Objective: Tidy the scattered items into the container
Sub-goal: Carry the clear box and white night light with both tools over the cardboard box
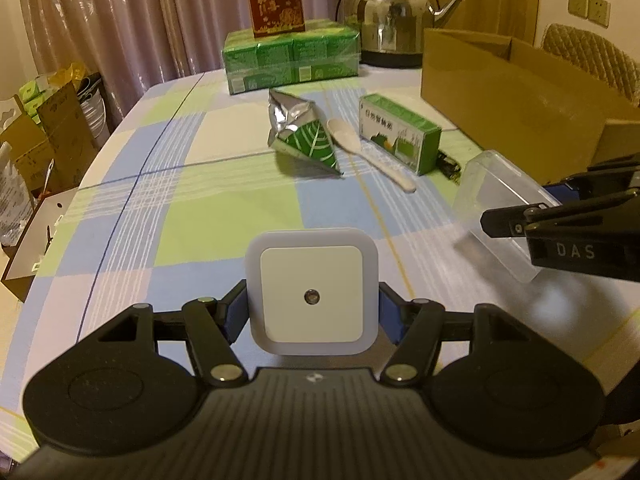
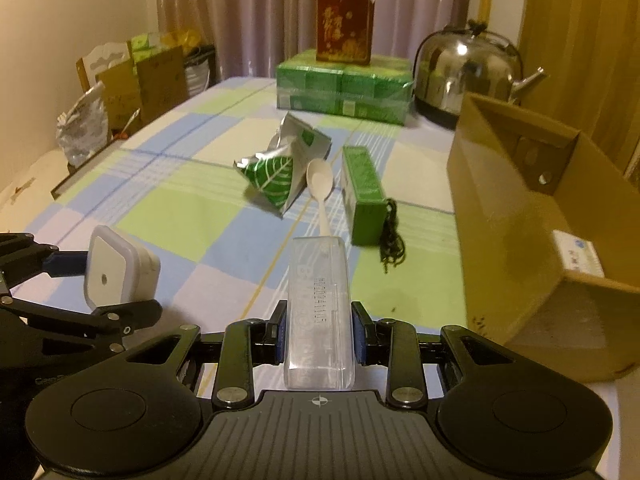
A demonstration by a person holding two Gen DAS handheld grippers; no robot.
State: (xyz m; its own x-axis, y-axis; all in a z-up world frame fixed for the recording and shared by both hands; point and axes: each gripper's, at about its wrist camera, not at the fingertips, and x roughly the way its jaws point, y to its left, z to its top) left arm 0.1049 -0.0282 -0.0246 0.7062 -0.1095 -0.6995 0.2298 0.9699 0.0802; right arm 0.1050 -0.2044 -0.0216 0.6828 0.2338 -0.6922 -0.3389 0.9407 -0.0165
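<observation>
Left tool (image 1: 312, 308) clamps a white square night light (image 1: 311, 292), lifted off the bench (image 1: 224, 216). Right tool (image 2: 319, 334) grips a clear plastic case (image 2: 319, 300), also off the cloth. Cardboard box (image 2: 532, 216) sits open at the bench's right edge. Foil pouch (image 2: 280, 172), spoon (image 2: 320, 188) and green carton (image 2: 362, 196) lie mid-bench; open cloth between them and the tools.

The left tongs (image 1: 312, 312) are black, with blue pads and silver rivets. The right tongs (image 2: 319, 338) look the same. White letters "DAS" mark one arm.
</observation>
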